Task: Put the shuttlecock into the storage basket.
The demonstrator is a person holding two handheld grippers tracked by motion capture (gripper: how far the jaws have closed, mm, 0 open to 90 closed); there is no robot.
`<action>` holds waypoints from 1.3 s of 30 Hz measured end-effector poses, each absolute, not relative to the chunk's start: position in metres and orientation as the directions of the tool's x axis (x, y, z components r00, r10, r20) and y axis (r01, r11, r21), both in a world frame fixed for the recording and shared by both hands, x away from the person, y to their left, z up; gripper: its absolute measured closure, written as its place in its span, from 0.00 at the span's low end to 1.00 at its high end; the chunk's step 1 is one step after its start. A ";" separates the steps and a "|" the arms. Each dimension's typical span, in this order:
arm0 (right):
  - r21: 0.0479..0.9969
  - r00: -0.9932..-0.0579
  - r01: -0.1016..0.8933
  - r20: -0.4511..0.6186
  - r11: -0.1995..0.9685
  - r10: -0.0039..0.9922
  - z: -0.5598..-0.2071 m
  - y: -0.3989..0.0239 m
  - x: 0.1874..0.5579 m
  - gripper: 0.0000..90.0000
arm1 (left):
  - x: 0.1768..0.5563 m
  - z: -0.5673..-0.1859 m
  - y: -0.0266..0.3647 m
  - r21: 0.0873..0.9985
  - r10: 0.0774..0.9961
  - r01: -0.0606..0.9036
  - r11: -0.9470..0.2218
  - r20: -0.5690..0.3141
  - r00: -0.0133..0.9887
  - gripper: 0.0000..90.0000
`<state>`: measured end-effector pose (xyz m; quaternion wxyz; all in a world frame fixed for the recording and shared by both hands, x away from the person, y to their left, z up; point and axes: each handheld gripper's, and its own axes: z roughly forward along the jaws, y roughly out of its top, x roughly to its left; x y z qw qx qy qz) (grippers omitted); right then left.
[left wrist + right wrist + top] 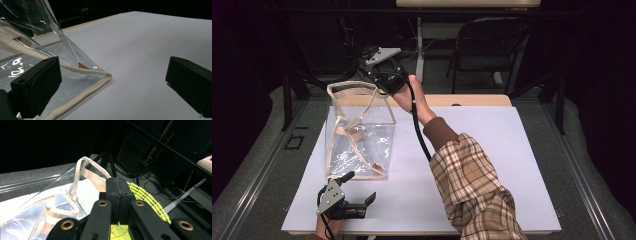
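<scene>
Clear plastic bag [360, 132] with cream trim stands upright at left centre of the high view, on the white table [492, 165]. Right gripper [382, 75], upper centre of that view, is held above the bag's far rim. In the right gripper view its jaws are pressed together on a yellow mesh piece [147, 198]; the bag's handles [80, 173] sit left of them. Left gripper [362, 200], lower left of the high view, rests near the bag's near corner. Its jaws stand wide apart with nothing between them; bag corner [106, 74] lies just beyond the left jaw.
</scene>
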<state>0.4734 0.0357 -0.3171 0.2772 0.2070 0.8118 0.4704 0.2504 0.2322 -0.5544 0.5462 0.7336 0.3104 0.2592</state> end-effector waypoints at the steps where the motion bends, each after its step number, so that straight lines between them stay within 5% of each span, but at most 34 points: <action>1: 0.879 -0.762 0.074 -0.254 0.470 0.595 -0.317 0.037 0.474 1.00 | 0.250 -0.554 0.232 0.962 0.738 0.172 -0.211 0.042 0.673 0.00; 39: 0.890 -0.786 0.035 -0.256 0.454 0.563 -0.318 0.081 0.472 1.00 | 0.250 -0.553 0.234 0.964 0.736 0.168 -0.204 0.038 0.676 0.00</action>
